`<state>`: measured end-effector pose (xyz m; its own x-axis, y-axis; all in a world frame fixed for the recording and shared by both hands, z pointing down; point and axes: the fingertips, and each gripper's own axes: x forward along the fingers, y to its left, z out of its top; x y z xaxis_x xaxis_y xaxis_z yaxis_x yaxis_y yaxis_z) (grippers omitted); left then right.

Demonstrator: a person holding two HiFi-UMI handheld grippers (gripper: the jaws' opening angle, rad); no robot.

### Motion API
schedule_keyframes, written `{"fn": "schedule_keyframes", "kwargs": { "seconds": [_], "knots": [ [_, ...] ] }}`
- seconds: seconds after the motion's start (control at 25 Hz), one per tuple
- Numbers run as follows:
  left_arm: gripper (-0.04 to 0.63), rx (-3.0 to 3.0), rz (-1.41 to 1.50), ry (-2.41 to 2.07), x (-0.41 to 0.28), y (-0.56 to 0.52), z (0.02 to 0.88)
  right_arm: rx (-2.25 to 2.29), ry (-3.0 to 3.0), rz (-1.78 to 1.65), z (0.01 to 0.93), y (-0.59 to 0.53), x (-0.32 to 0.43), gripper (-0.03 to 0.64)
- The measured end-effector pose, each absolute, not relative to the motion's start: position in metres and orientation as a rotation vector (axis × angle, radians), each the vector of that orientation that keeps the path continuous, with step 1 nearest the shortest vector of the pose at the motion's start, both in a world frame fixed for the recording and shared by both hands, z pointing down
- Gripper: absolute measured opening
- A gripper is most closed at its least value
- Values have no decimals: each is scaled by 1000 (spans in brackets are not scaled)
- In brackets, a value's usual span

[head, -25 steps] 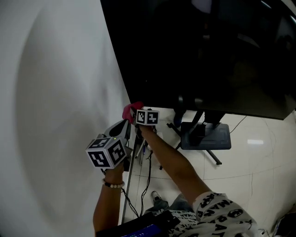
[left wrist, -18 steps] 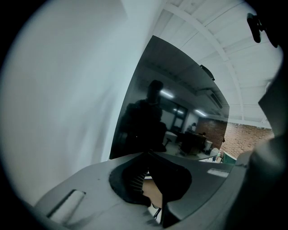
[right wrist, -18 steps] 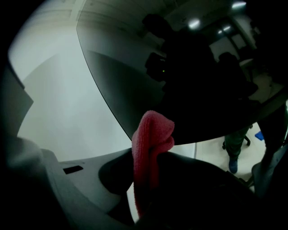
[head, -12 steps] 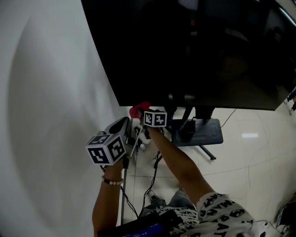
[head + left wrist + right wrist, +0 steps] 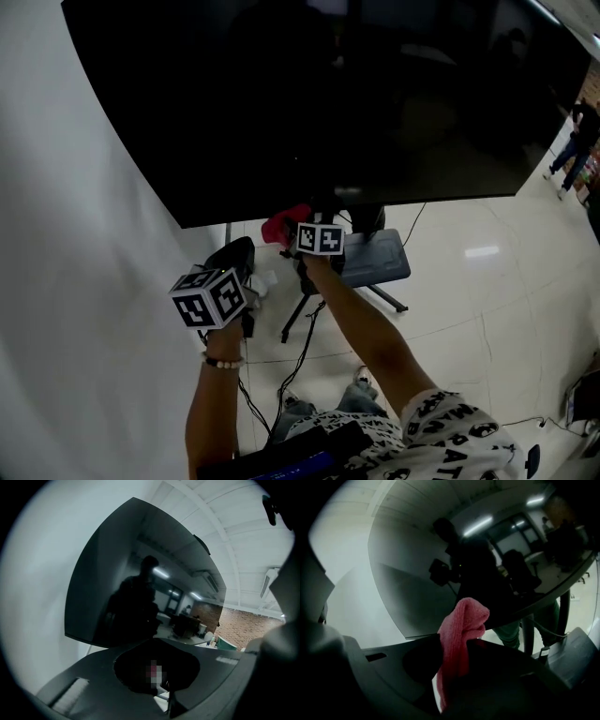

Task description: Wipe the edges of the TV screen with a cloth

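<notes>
The big black TV screen (image 5: pixel 337 94) fills the top of the head view; its bottom edge (image 5: pixel 244 217) slopes up to the right. A pink cloth (image 5: pixel 285 225) is bunched right under that edge, some way right of the lower left corner. My right gripper (image 5: pixel 298 236) is shut on it; in the right gripper view the cloth (image 5: pixel 461 620) sticks up between the jaws, its top against the TV's lower edge (image 5: pixel 511 613). My left gripper (image 5: pixel 234 258) hangs lower, left of the cloth, jaws together and holding nothing. It points up at the TV (image 5: pixel 140 573).
A white wall (image 5: pixel 75 234) is behind and left of the TV. Under the screen stand the TV stand's dark base (image 5: pixel 375 258) and tripod-like legs (image 5: pixel 298 314). Cables (image 5: pixel 305 352) trail over the glossy tiled floor (image 5: pixel 487 309).
The right gripper has slid the pink cloth rightward along the TV's bottom edge, away from the lower left corner. The left gripper has stayed low beside it.
</notes>
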<state>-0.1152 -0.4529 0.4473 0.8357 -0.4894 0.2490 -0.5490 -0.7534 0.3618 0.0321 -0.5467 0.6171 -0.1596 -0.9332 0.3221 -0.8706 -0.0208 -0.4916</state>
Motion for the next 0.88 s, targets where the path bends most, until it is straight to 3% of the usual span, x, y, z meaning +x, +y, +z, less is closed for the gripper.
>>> {"fn": "schedule_keyframes", "kwargs": {
  "seconds": [0.32, 0.88],
  "knots": [
    [0, 2585, 212, -706, -10, -408, 477, -2023, 2143, -902, 638, -498, 137, 67],
    [0, 2570, 237, -680, 92, -352, 475, -1850, 1934, -1016, 634, -424, 259, 67]
  ]
}}
